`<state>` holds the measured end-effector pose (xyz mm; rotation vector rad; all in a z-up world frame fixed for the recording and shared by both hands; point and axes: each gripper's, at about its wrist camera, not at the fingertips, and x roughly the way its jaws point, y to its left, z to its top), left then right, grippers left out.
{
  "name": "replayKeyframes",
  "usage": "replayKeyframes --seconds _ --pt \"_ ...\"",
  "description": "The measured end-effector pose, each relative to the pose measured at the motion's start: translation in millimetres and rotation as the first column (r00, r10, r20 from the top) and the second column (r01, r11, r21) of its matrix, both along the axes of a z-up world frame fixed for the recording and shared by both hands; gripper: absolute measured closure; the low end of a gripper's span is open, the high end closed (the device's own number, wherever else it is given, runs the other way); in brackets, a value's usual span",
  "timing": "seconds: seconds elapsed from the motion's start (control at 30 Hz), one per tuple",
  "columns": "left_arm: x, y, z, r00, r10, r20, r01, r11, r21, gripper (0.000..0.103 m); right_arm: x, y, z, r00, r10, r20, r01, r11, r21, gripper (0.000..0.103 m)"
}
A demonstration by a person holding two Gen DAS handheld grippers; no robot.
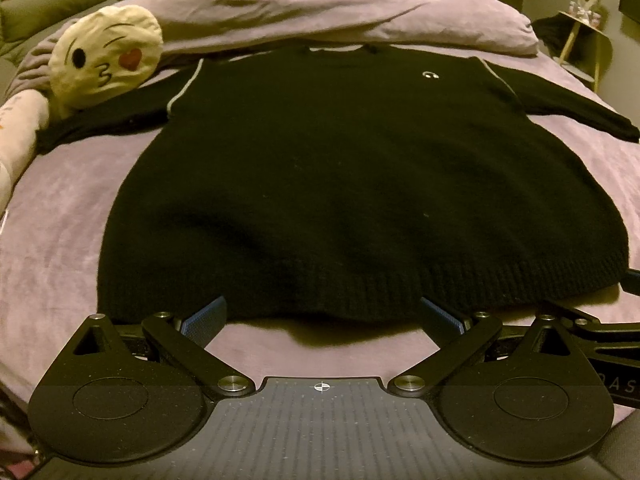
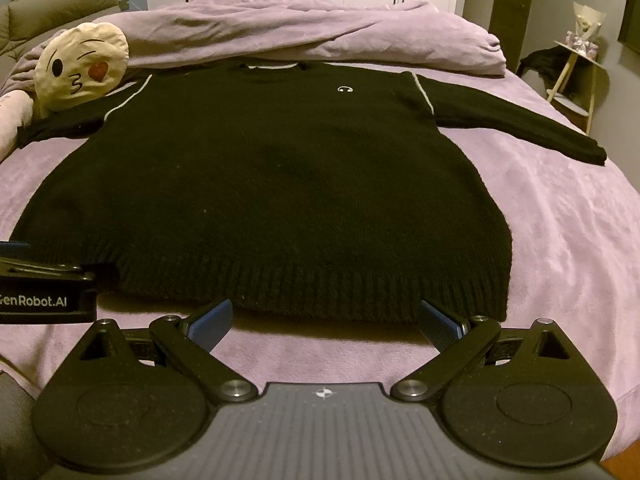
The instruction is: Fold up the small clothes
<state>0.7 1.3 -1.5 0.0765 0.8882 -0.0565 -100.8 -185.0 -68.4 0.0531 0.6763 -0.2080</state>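
Both grippers, left gripper (image 1: 322,320) and right gripper (image 2: 325,322), are hovering with fingers spread at the hem of the black sweater (image 1: 340,168), lying flat on the bed (image 2: 560,208). Pinch both hem layers evenly.

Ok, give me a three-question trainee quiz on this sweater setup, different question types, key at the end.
1. True or false: the black sweater lies flat on the purple bed cover with both sleeves spread outward.
2. Multiple choice: the emoji cushion sits by which part of the sweater? A) the hem B) the sleeve on the left of the view C) the sleeve on the right of the view
3. Fill in: the left gripper and right gripper are both ____, at the ribbed hem.

Key: 1 true; 2 B; 3 open
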Motion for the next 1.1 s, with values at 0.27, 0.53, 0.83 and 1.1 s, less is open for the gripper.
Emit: replayKeyframes --seconds 0.27,0.53,0.83,1.1 --pt "2.4 0.7 -0.3 1.0 0.003 -0.008 -0.003 1.0 -0.006 0.0 1.0 -0.4 0.1 1.0 0.004 -0.001 -0.004 1.0 0.001 0.004" --pt "3.0 1.8 -2.6 1.0 0.008 -0.014 -0.008 1.0 -0.014 0.0 3.4 0.5 -1.1 1.0 0.002 -0.01 -0.002 1.0 0.0 0.004" --pt "3.8 4.2 -2.7 1.0 0.011 -0.017 -0.011 1.0 -0.022 0.0 2.4 0.5 -3.1 1.0 0.004 -0.006 -0.004 1.0 -0.004 0.004" --pt "2.8 3.5 -3.3 1.0 0.006 -0.02 -0.006 1.0 -0.018 0.0 2.2 -1.1 -3.9 1.0 0.0 -0.006 0.0 1.0 0.004 0.004"
